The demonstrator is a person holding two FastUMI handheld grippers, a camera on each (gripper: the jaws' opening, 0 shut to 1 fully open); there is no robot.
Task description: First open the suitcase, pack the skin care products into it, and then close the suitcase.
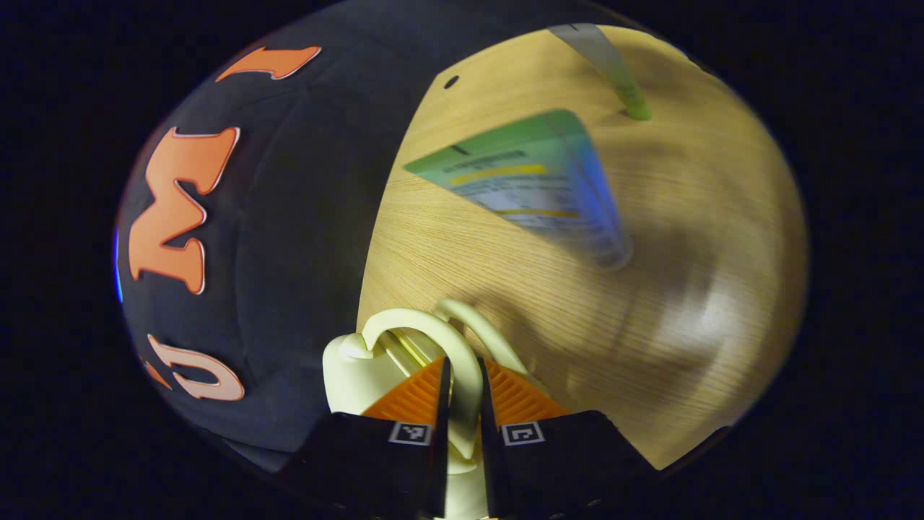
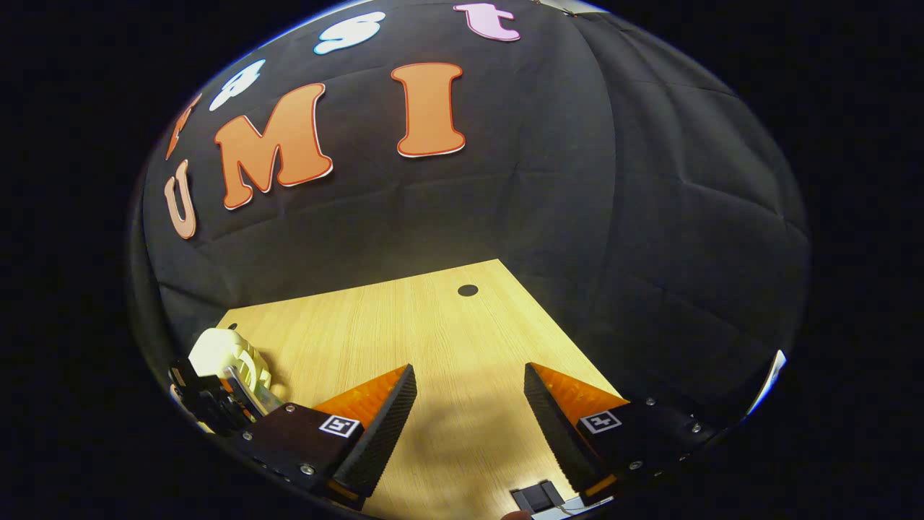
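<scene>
My left gripper (image 1: pixel 462 365) is shut on the arched handle (image 1: pixel 404 321) of a small cream suitcase (image 1: pixel 346 375), which shows low in the left gripper view. Beyond it on the wooden table (image 1: pixel 686 289) lie a blurred green and white box (image 1: pixel 534 184) and, farther off, a grey tube with a green cap (image 1: pixel 610 68). In the right gripper view my right gripper (image 2: pixel 469 379) stands open above the table (image 2: pixel 433 318), nothing between its fingers. At that view's lower left edge is the cream suitcase (image 2: pixel 220 354), with the other gripper (image 2: pixel 209 401) on it.
The black cloth wall (image 2: pixel 577 180) rises behind and to the right of the table. A small dark hole (image 2: pixel 468 290) marks the table's far corner. A small black object (image 2: pixel 538 497) lies at the bottom edge of the right gripper view.
</scene>
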